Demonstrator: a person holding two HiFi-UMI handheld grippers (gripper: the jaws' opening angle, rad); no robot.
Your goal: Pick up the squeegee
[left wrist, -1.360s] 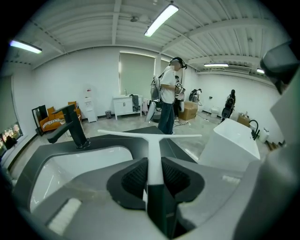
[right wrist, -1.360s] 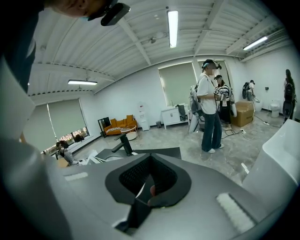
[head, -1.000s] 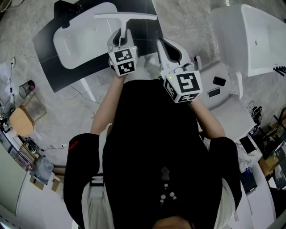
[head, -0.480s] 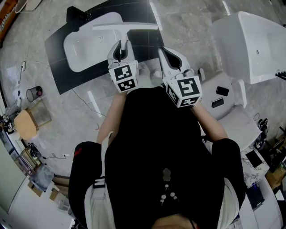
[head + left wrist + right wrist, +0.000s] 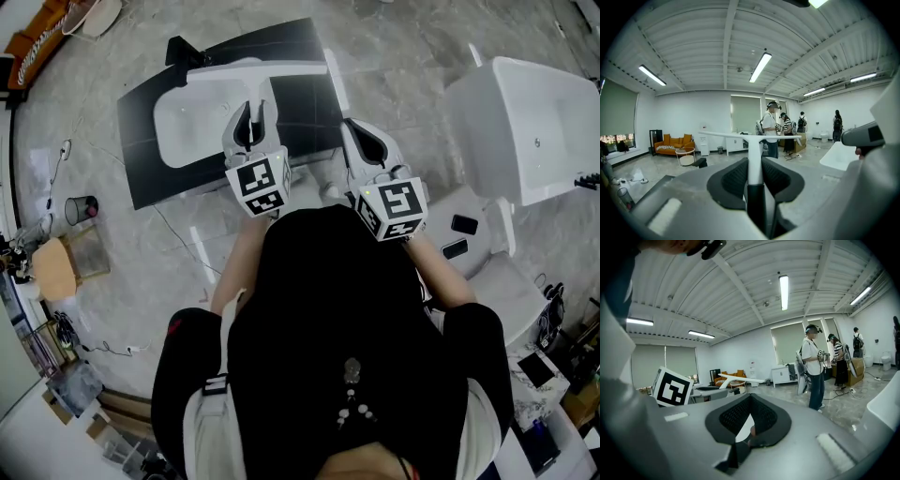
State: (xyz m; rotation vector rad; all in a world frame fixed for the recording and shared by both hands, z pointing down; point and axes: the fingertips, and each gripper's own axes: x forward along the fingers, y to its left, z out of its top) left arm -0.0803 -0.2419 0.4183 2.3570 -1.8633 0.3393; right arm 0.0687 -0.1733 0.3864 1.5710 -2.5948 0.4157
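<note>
The squeegee (image 5: 258,68) is up in the air in front of the person, gripped by the left claw (image 5: 251,108). Its two dark pads press on either side of the handle just below where the stem meets the crossbar. Holding it low on the stem, with the blade end pointing away, keeps the long bar clear of the claw and balanced evenly to both sides, so it seems unlikely to twist in the grip. In the left gripper view the tool stands out against the far room rather than against anything beneath it, which suggests it touches nothing and the pick-up is as good as done. From the head view it hangs above the black mat (image 5: 300,112) on the floor (image 5: 422,56), its bar crossing the top edge of the white basin (image 5: 187,127) that lies on that mat. The right claw (image 5: 361,131) hangs just beside the left, closed with its pad tips together and nothing between them. It plays no part in the hold and probably stays out of the way because one grip is enough for so light a tool. The squeegee is T-shaped and white throughout: a slim straight stem rising to a long, thin, flat crossbar that reaches well past the claw on both sides. Its lower handle looks darker where it sits in shadow between the pads.
</note>
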